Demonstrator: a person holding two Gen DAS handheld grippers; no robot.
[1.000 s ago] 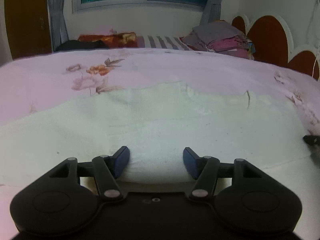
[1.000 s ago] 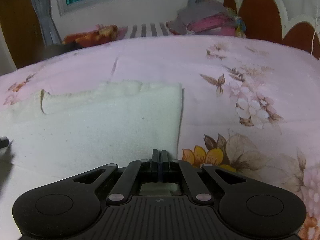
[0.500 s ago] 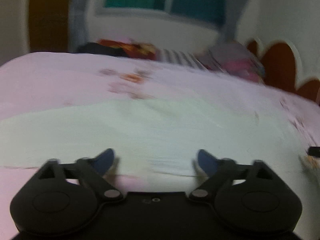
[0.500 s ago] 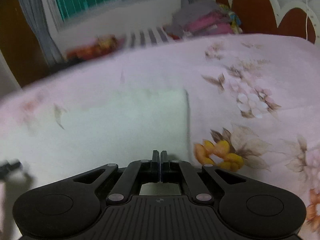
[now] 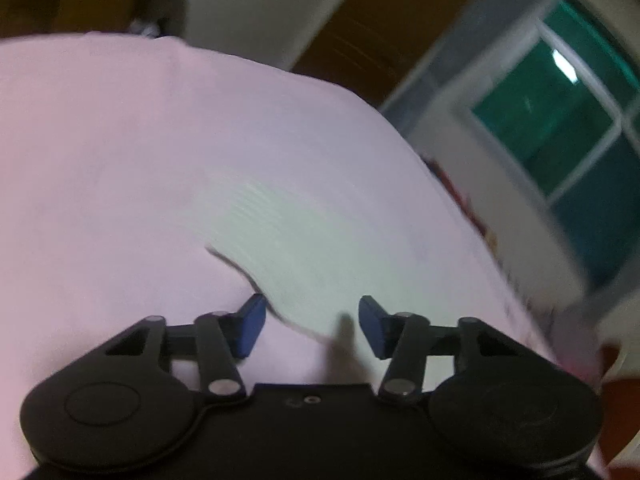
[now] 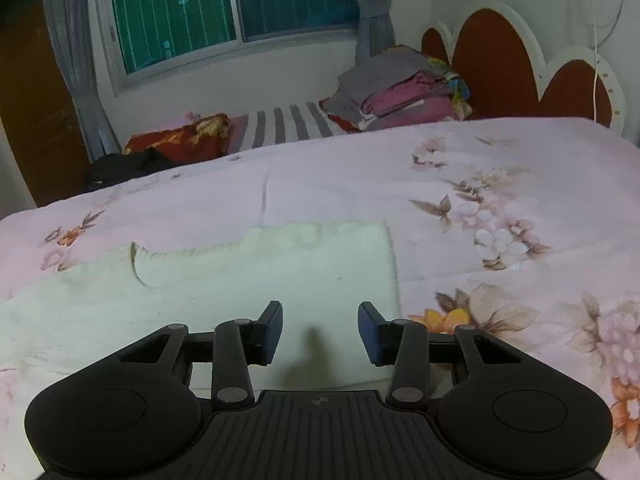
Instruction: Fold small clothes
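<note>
A cream knitted garment [image 6: 248,280] lies flat on the pink floral bedspread [image 6: 480,168], folded with its right edge straight. My right gripper [image 6: 319,330] is open and empty just above the garment's near right part. In the blurred, tilted left wrist view the same garment [image 5: 304,248] shows as a pale patch. My left gripper [image 5: 311,326] is open and empty over its near edge.
A pile of folded clothes [image 6: 400,88] sits by the red and white headboard [image 6: 520,60]. A striped cloth [image 6: 288,124], a red pillow [image 6: 180,140] and a dark garment [image 6: 124,166] lie at the far edge below the window [image 6: 224,8].
My right gripper was shut on the garment's edge and has opened, letting it go. My left gripper stayed open and has swung and tilted sharply to the left.
</note>
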